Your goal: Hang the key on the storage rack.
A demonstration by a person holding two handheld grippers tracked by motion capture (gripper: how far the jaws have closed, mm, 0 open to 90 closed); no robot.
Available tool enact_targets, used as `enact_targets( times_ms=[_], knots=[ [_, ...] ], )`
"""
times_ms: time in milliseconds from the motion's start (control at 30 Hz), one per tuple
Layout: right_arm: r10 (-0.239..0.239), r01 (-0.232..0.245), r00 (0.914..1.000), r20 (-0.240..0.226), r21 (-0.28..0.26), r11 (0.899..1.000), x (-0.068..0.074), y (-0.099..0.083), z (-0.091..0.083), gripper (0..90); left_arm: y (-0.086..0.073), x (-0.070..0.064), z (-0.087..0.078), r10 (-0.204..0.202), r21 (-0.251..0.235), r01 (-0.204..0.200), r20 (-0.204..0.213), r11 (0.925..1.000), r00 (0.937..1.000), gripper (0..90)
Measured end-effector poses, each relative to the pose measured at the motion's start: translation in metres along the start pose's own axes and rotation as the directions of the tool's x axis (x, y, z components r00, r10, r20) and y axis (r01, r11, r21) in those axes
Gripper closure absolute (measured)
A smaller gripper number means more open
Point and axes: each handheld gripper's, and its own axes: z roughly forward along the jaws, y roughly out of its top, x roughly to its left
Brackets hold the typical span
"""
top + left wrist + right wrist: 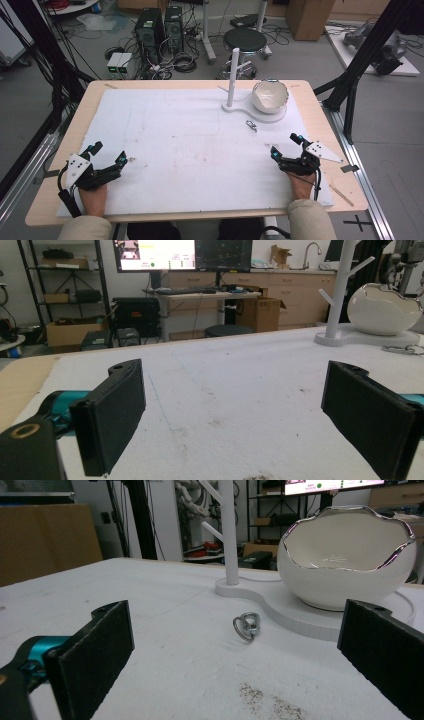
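Note:
A small silver ring (251, 125) (247, 625) lies on the white mat just in front of a white stand base (260, 115) (300, 616). That base carries a tall white post with pegs (233, 75) (228, 530) (340, 287) and a white egg-shaped bowl with a jagged silver rim (270, 96) (345, 560) (384, 310). My right gripper (285, 145) (235, 655) rests open near the mat's front right, the ring ahead of it between the jaws' line. My left gripper (107, 153) (235, 410) sits open at the front left, with nothing between its jaws.
The white mat (190, 145) covers a wooden table (320, 105). Beyond the far edge stand a black stool (245, 40), computer towers (150, 27) and cables on the floor. A black frame leg (360, 60) rises at the right. Dark specks dot the mat (270, 702).

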Motion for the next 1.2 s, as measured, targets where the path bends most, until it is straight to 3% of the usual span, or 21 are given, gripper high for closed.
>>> enact_targets(
  times_ms=[133,167,300,433,467,500,533,567,633,667,733,767,800,833,867,900,967,1000,1067,1200],
  knots=[
    [0.005,-0.005,1.0000,0.000,0.013,1.000,-0.001,0.001,0.001,0.6,0.000,0.000,0.000,0.001,-0.003,-0.001,0.003,1.0000,1.0000,10.9],
    [0.012,-0.012,0.9999,0.000,0.037,0.999,-0.001,0.002,0.003,0.6,0.000,0.000,0.000,0.003,-0.004,-0.003,0.000,1.0000,1.0000,10.9],
    [-0.008,0.007,0.9999,0.012,0.087,0.996,-0.003,0.012,0.005,0.6,0.000,0.000,0.000,0.001,-0.003,-0.001,0.003,1.0000,1.0000,10.9],
    [-0.061,0.058,0.9979,0.021,0.121,0.991,-0.003,0.027,0.010,0.6,0.000,0.000,0.000,0.002,0.002,-0.002,0.003,1.0000,1.0000,10.9],
    [-0.113,0.108,0.9935,0.017,0.165,0.980,-0.002,0.043,0.019,0.6,0.000,0.000,0.000,0.003,0.003,-0.003,0.003,1.0000,1.0000,10.9],
    [-0.113,0.108,0.9935,0.017,0.165,0.980,-0.002,0.043,0.019,0.6,0.000,0.000,0.000,0.003,0.003,-0.003,0.003,1.0000,1.0000,10.9],
    [-0.143,0.139,0.9897,0.006,0.210,0.968,-0.001,0.057,0.029,0.6,0.000,0.000,0.000,0.002,0.002,-0.002,0.004,1.0000,1.0000,10.9],
    [-0.151,0.149,0.9886,-0.008,0.227,0.963,-0.001,0.063,0.035,0.6,0.000,0.000,0.000,0.003,0.001,-0.003,0.004,1.0000,1.0000,10.9],
    [-0.152,0.154,0.9880,-0.024,0.238,0.959,-0.002,0.068,0.039,0.6,0.000,0.000,0.000,0.002,0.000,-0.002,0.004,1.0000,1.0000,10.9],
    [-0.157,0.167,0.9860,-0.058,0.276,0.947,-0.002,0.078,0.053,0.5,0.000,0.000,0.000,0.003,0.001,-0.003,0.005,1.0000,1.0000,10.9],
    [-0.176,0.191,0.9816,-0.073,0.319,0.929,-0.002,0.086,0.065,0.5,0.000,0.000,0.000,0.002,0.001,-0.002,0.006,1.0000,1.0000,10.9],
    [-0.176,0.191,0.9816,-0.073,0.319,0.929,-0.002,0.086,0.065,0.5,0.000,0.000,0.000,0.002,0.001,-0.002,0.006,1.0000,1.0000,10.9],
    [-0.166,0.188,0.9819,-0.092,0.361,0.913,-0.003,0.091,0.076,0.6,0.000,0.001,0.000,0.000,0.001,0.000,0.005,1.0000,1.0000,10.9],
    [-0.173,0.195,0.9806,-0.091,0.379,0.904,-0.003,0.093,0.080,0.6,0.000,0.000,0.000,0.001,0.001,-0.001,0.006,1.0000,1.0000,10.9],
    [-0.173,0.195,0.9806,-0.091,0.379,0.904,-0.003,0.093,0.080,0.6,0.000,0.000,0.000,0.001,0.001,-0.001,0.006,1.0000,1.0000,10.9],
    [-0.190,0.209,0.9778,-0.089,0.426,0.880,-0.002,0.096,0.090,0.6,0.000,0.001,0.000,0.001,0.001,-0.001,0.006,1.0000,1.0000,10.9],
    [-0.200,0.219,0.9757,-0.091,0.454,0.864,-0.002,0.097,0.098,0.6,0.000,0.000,0.000,-0.004,0.002,0.004,0.006,1.0000,1.0000,10.9],
    [-0.200,0.219,0.9757,-0.091,0.454,0.864,-0.002,0.097,0.098,0.6,0.000,0.000,0.000,-0.004,0.002,0.004,0.006,1.0000,1.0000,10.9],
    [-0.204,0.225,0.9740,-0.098,0.502,0.835,-0.002,0.098,0.111,0.6,0.000,0.001,0.000,-0.003,0.002,0.003,0.006,1.0000,1.0000,10.9],
    [-0.211,0.236,0.9713,-0.110,0.559,0.795,0.000,0.094,0.126,0.6,0.000,0.001,0.001,-0.006,0.002,0.006,0.005,1.0000,1.0000,10.9]
  ],
)
